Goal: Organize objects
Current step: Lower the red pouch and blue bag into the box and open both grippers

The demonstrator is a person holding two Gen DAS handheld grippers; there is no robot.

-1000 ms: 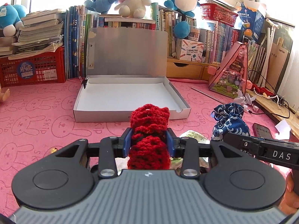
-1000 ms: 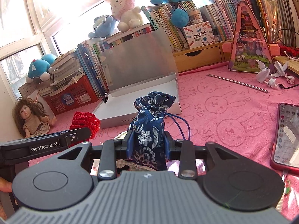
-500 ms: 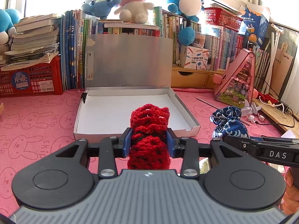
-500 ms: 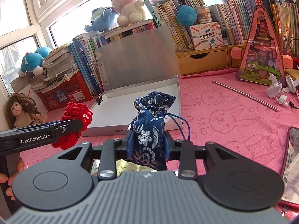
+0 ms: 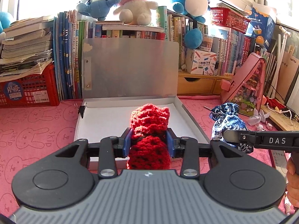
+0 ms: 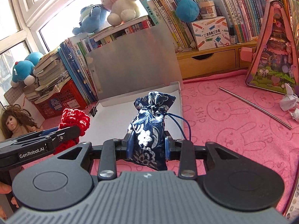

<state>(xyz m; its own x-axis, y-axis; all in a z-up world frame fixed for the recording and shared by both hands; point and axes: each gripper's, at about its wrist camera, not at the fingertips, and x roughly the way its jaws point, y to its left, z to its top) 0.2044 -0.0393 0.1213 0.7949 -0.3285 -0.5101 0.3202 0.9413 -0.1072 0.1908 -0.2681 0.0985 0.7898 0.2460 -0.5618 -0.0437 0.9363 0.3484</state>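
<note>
My left gripper (image 5: 149, 141) is shut on a red crocheted pouch (image 5: 149, 123) and holds it over the near edge of the open white box (image 5: 104, 117). My right gripper (image 6: 147, 143) is shut on a blue floral drawstring pouch (image 6: 149, 123), held just above the box's (image 6: 115, 117) right front corner. The blue pouch also shows at the right of the left wrist view (image 5: 228, 119). The red pouch also shows at the left of the right wrist view (image 6: 74, 117). The box's grey lid (image 5: 130, 67) stands upright against the books.
The pink bunny cloth (image 6: 233, 123) carries a metal straw (image 6: 254, 104), crumpled white paper (image 6: 289, 100) and a pink triangular toy house (image 6: 274, 56). Books, plush toys and a red basket (image 5: 28, 91) line the back. A doll (image 6: 13, 123) sits at the far left.
Both grippers have moved forward and up toward the box with their pouches. The box now lies closer and under the pouches. The phone has left the right wrist view.
</note>
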